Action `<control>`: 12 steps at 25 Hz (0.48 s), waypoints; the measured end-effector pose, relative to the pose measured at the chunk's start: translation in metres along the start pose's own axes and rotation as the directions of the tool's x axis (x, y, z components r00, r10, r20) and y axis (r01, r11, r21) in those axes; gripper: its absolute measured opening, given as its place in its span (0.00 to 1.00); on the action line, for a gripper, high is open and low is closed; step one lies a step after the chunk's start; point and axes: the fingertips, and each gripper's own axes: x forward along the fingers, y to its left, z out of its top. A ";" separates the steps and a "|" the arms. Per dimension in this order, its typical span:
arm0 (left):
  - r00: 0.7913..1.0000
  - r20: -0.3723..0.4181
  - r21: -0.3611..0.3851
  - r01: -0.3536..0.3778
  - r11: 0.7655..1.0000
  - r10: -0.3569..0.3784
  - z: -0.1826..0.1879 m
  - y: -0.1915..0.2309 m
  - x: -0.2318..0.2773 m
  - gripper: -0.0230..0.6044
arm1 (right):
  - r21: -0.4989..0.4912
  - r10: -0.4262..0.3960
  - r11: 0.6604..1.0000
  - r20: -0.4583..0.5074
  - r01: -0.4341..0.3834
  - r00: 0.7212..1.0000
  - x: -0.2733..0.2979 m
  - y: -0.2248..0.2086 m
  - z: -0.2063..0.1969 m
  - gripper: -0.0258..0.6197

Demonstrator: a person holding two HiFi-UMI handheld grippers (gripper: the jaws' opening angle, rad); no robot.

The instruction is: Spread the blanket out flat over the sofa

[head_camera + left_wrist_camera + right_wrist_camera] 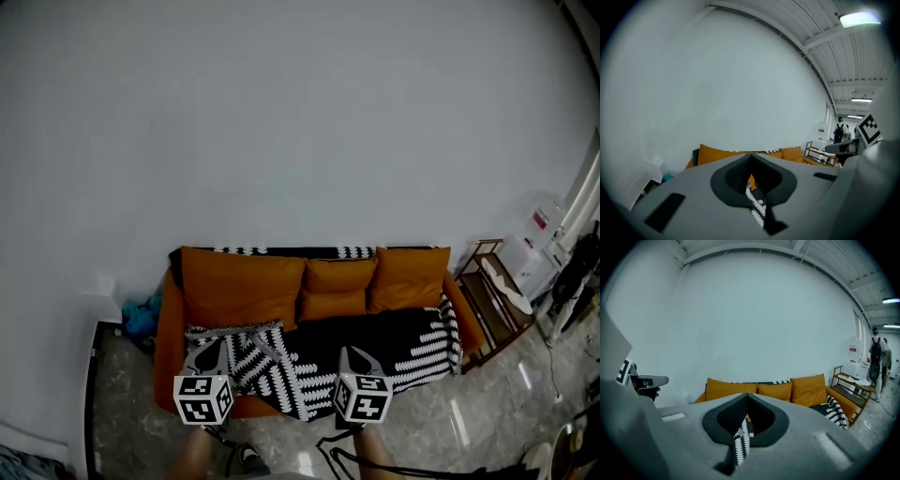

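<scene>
A black blanket (pixel 375 347) with white zigzag bands lies over the seat of an orange sofa (pixel 244 281), bunched toward the left front. My left gripper (pixel 208 358) is shut on the blanket's edge near the front left of the seat. A strip of blanket (pixel 757 206) runs out from between its jaws in the left gripper view. My right gripper (pixel 356 364) is shut on the blanket's front edge near the seat's middle. A patterned strip of blanket (pixel 740 441) hangs from its jaws in the right gripper view. Both grippers are raised level with the sofa.
Three orange cushions (pixel 339 289) lean on the sofa back, with more patterned cloth (pixel 352 251) along its top. A wooden rack (pixel 487 291) stands right of the sofa. A blue object (pixel 141 317) sits on the floor at its left. A person (pixel 877 359) stands far right.
</scene>
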 end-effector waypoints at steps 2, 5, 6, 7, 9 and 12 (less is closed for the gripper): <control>1.000 -0.007 0.002 0.007 1.000 -0.007 0.003 0.004 0.011 0.04 | 0.000 -0.005 1.000 -0.011 0.005 1.000 0.009 0.000 0.002 0.05; 1.000 -0.023 0.008 0.014 1.000 -0.014 0.002 0.007 0.023 0.04 | 0.007 -0.013 1.000 -0.025 0.013 1.000 0.018 -0.003 -0.001 0.05; 0.999 -0.029 0.011 0.017 1.000 -0.017 0.001 0.006 0.026 0.04 | 0.012 -0.016 1.000 -0.029 0.017 0.999 0.020 -0.005 -0.002 0.05; 0.999 -0.034 0.015 0.020 1.000 -0.020 0.000 0.005 0.028 0.04 | 0.017 -0.018 1.000 -0.033 0.019 0.999 0.023 -0.008 -0.004 0.05; 0.999 -0.047 0.035 0.018 0.999 -0.016 -0.004 0.005 0.033 0.04 | 0.024 -0.015 1.000 -0.043 0.016 0.999 0.030 -0.009 -0.008 0.05; 0.997 -0.076 0.051 -0.002 0.999 0.006 -0.015 0.006 0.041 0.04 | 0.025 0.002 1.000 -0.065 -0.001 0.998 0.043 -0.012 -0.017 0.05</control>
